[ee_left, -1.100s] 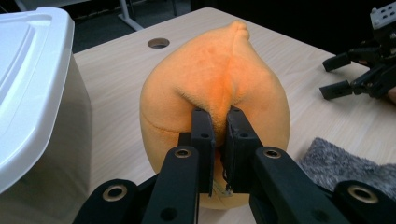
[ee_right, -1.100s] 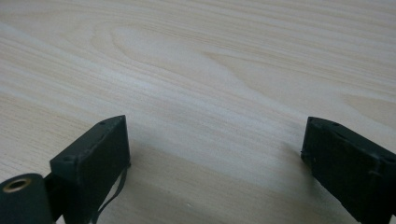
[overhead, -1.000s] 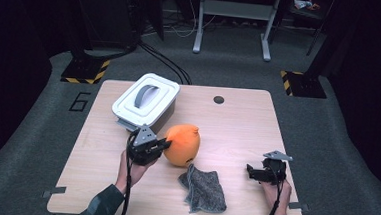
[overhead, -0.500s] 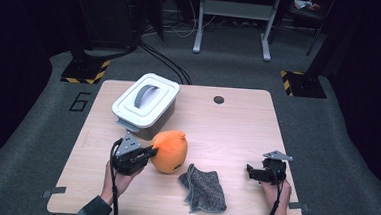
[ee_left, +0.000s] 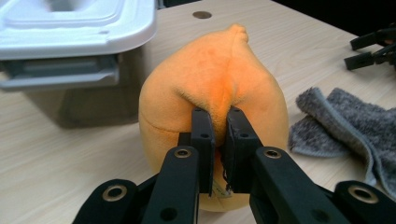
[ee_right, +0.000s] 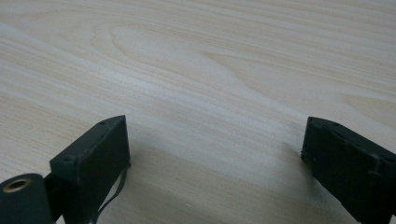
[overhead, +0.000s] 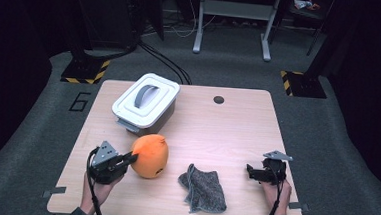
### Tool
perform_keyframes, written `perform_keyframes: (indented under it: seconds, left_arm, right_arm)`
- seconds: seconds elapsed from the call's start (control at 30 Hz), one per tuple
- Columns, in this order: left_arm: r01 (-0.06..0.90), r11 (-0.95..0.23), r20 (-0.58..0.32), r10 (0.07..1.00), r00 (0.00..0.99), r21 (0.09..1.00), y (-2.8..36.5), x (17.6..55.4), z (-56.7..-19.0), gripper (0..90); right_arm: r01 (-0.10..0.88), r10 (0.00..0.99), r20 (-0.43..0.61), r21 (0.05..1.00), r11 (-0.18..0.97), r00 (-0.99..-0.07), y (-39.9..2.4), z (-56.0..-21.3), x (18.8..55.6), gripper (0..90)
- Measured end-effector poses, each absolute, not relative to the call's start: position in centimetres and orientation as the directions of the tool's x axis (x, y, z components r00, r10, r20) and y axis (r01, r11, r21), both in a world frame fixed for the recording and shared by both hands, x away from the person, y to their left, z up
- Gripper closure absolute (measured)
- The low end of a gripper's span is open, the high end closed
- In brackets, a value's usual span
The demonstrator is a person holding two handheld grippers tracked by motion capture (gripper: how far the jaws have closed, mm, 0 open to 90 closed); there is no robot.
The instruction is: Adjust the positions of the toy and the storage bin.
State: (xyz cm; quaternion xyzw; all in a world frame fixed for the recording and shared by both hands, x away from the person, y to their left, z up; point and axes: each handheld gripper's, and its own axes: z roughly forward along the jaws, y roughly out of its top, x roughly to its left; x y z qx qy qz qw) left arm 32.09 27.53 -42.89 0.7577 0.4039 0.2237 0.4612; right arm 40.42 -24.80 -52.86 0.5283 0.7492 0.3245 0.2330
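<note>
An orange plush toy (overhead: 150,155) shaped like a fruit rests on the wooden table (overhead: 227,125), left of centre. My left gripper (overhead: 131,158) is shut on a fold of its fabric; in the left gripper view the two black jaws pinch the orange plush toy (ee_left: 210,88) close together. My left gripper (ee_left: 217,122) sits level with the tabletop. A grey cloth (overhead: 203,187) lies crumpled near the front edge, and shows as the grey cloth (ee_left: 348,126) at the right. My right gripper (overhead: 249,172) rests low at the front right, its jaws wide apart over bare wood (ee_right: 215,154).
A white lidded bin (overhead: 145,101) with a grey handle stands at the back left, just behind the plush; its wall (ee_left: 70,88) is close to the left gripper. A small round hole (overhead: 219,99) marks the table's far side. Dark floor and cables lie beyond.
My left gripper has dragged the orange plush toward the left and the front edge, away from the table's middle. The right gripper and the cloth have stayed put.
</note>
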Motion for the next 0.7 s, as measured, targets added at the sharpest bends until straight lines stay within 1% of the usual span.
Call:
perform_keyframes:
  seconds: [0.27, 0.47, 0.53, 0.63, 0.7]
  left_arm:
    - [0.446, -0.216, -0.047, 0.861, 0.507, 0.869, 30.4, 30.9, -42.9, 83.6]
    - [0.49, -0.188, -0.054, 0.897, 0.438, 0.851, 32.2, 30.3, -43.1, 83.5]
    - [0.492, -0.167, -0.054, 0.913, 0.404, 0.854, 32.8, 30.3, -43.2, 83.4]
    - [0.503, -0.159, -0.054, 0.922, 0.384, 0.849, 33.2, 30.4, -43.3, 83.3]
    - [0.518, -0.142, -0.056, 0.936, 0.348, 0.844, 33.7, 30.7, -43.5, 83.0]
  right_arm:
    - [0.64, 0.942, -0.008, 0.732, 0.234, -0.335, -24.8, -52.9, 40.4, 6.8]
    - [0.64, 0.942, -0.008, 0.732, 0.235, -0.336, -24.8, -52.9, 40.4, 6.8]
    - [0.64, 0.941, -0.008, 0.732, 0.235, -0.337, -24.8, -52.9, 40.4, 6.8]
    - [0.64, 0.942, -0.005, 0.733, 0.232, -0.336, -24.8, -52.9, 40.5, 6.8]
    - [0.64, 0.942, -0.005, 0.732, 0.232, -0.335, -24.8, -52.9, 40.5, 6.8]
